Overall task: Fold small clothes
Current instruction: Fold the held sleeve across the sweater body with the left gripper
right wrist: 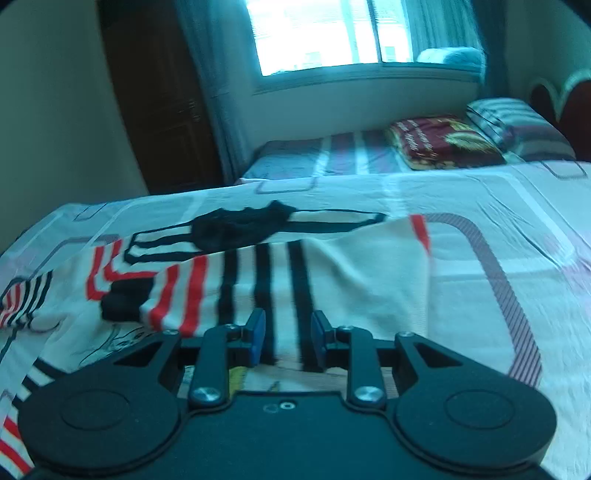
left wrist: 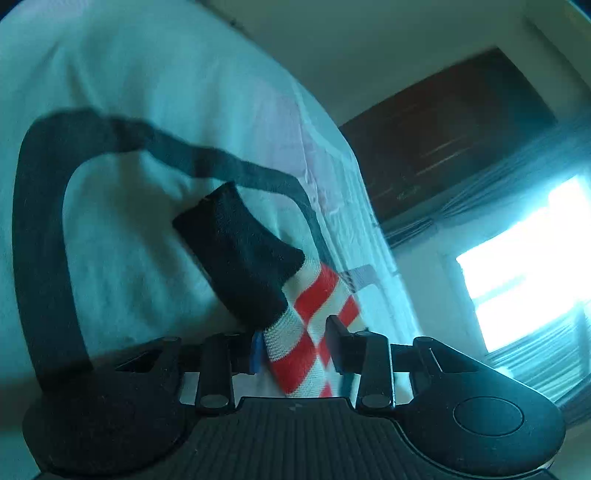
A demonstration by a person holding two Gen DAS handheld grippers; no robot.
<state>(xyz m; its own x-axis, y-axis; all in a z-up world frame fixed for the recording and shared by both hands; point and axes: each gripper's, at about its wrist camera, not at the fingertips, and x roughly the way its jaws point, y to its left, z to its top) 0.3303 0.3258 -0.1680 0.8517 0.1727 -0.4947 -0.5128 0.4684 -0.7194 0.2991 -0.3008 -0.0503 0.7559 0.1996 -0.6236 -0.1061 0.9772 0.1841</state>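
Observation:
In the left wrist view my left gripper (left wrist: 295, 343) is shut on a small garment (left wrist: 306, 332) with red and white stripes and a black cuff (left wrist: 240, 262). It hangs in front of a white shirt with a black trimmed neckline (left wrist: 44, 229). In the right wrist view my right gripper (right wrist: 288, 332) is open and empty, just above a cream garment with black stripes (right wrist: 266, 288) and red stripes that lies spread on the bed. A black piece of cloth (right wrist: 240, 229) lies on its far side.
The bed sheet (right wrist: 498, 295) is white with striped patterns. A second bed with a dark red pillow (right wrist: 443, 142) stands behind. A dark wardrobe (right wrist: 159, 103) is at the left, a bright window (right wrist: 325, 33) at the back.

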